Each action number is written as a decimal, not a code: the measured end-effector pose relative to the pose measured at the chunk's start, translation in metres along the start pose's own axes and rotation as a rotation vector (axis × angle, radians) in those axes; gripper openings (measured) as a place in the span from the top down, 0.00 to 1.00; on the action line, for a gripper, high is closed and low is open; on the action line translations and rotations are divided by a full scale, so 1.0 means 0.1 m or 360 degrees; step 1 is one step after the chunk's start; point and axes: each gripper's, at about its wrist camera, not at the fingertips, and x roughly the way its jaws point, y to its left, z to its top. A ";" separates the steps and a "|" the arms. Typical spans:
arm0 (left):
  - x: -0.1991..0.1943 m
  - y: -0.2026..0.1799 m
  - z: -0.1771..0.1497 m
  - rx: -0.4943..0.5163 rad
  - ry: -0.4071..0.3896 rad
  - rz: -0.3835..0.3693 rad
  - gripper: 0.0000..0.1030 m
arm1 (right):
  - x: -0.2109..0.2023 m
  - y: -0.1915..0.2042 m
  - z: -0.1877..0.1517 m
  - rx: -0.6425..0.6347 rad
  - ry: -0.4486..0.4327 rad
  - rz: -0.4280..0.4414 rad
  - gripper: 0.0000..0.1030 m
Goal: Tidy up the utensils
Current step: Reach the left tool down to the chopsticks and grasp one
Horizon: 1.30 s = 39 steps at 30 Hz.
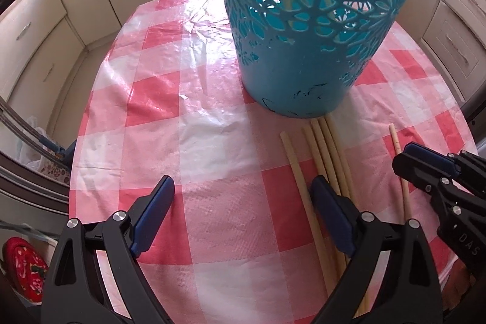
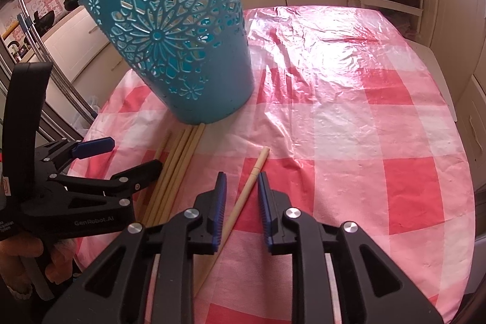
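Teal perforated bin (image 2: pixel 182 50) — upper left of right wrist view, upright on checked tablecloth (image 2: pixel 349 141). Chopstick bundle (image 2: pixel 176 169) touching its base. Single chopstick (image 2: pixel 246 190) apart, lying between right gripper (image 2: pixel 241 202) pads, jaws parted. Left gripper (image 1: pixel 243 196) — spread wide, holding nothing, beside bundle.
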 end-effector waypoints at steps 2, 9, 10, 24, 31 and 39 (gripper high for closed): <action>0.00 0.00 0.00 -0.0001 0.0000 -0.0004 0.15 | 0.00 0.00 0.01 0.0003 -0.0003 -0.0007 0.79; -0.04 -0.10 0.00 0.0045 -0.0049 -0.0053 0.33 | 0.00 0.00 0.01 -0.0023 -0.0016 -0.0056 0.79; -0.05 -0.11 0.00 0.0050 -0.0055 -0.0060 0.35 | 0.01 0.01 0.01 -0.0030 -0.0019 -0.0065 0.79; -0.12 -0.37 -0.03 0.0224 -0.0113 -0.0203 0.87 | 0.06 0.13 0.04 -0.0251 0.0001 -0.0201 0.86; -0.10 -0.44 -0.02 0.0308 -0.0129 -0.0261 0.93 | 0.03 0.02 0.10 -0.0173 -0.0017 -0.0219 0.86; -0.06 -0.37 0.01 0.0273 -0.0100 -0.0254 0.92 | 0.08 0.05 0.10 -0.0178 0.0023 -0.0164 0.81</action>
